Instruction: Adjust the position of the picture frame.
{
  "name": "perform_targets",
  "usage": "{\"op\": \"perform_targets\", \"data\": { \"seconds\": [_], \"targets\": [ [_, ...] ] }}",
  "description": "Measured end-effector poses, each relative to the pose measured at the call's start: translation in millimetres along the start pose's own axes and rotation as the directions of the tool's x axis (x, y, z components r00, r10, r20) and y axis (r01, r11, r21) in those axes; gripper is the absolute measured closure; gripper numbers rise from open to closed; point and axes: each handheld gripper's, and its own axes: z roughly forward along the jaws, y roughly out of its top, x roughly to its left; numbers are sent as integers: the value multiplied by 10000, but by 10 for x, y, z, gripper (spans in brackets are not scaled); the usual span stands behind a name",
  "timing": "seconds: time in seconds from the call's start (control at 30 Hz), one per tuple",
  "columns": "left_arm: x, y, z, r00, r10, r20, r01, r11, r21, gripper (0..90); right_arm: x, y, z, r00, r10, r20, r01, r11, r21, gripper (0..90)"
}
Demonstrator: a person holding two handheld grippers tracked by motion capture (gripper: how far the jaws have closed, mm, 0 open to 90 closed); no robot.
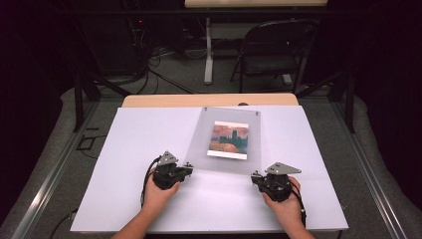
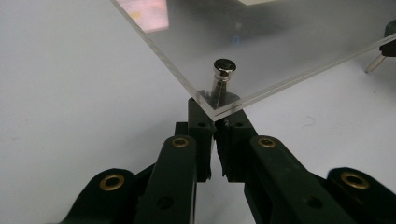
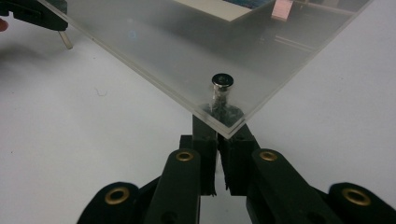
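A clear acrylic sheet [image 1: 199, 149] lies over a small painted picture [image 1: 229, 140] on the white table [image 1: 149, 134]. A metal pin passes through each near corner of the sheet. My left gripper [image 1: 188, 168] is at the near left corner, its jaws shut on that corner's pin [image 2: 224, 67] just below the sheet [image 2: 280, 42]. At the near right corner my right gripper [image 1: 255, 177] is shut the same way on the other pin [image 3: 222, 81] under the sheet [image 3: 163, 46]. The near edge looks held slightly off the table. Two more pins [image 1: 205, 108] mark the far corners.
The white board sits on a wooden tabletop whose back edge [image 1: 209, 99] shows beyond it. Behind the table stand a black folding chair [image 1: 273, 50], a white desk leg [image 1: 208, 55] and loose cables [image 1: 154, 69] on the floor. Metal rails [image 1: 45, 184] run along both sides.
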Motion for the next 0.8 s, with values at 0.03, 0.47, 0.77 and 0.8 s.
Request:
{"op": "perform_targets", "data": {
  "seconds": [0.03,0.47,0.77,0.8],
  "targets": [
    [-2,2,-6,10000,49,33,-49,10000,5,851,-1,0,-3,10000,64,-4,-64,10000,-8,857],
    [-55,-10,-82,9998,159,146,-160,9999,22,854,-24,24,-36,9999,60,-146,-60,10000,42,859],
    [-73,-51,-148,9998,162,145,-162,9999,-18,854,-38,59,0,9998,-6,-196,6,10000,-9,859],
    [-73,-55,-156,9998,156,158,-156,9999,-6,855,-35,64,3,9998,27,-212,-26,10000,17,860]
  ]
}}
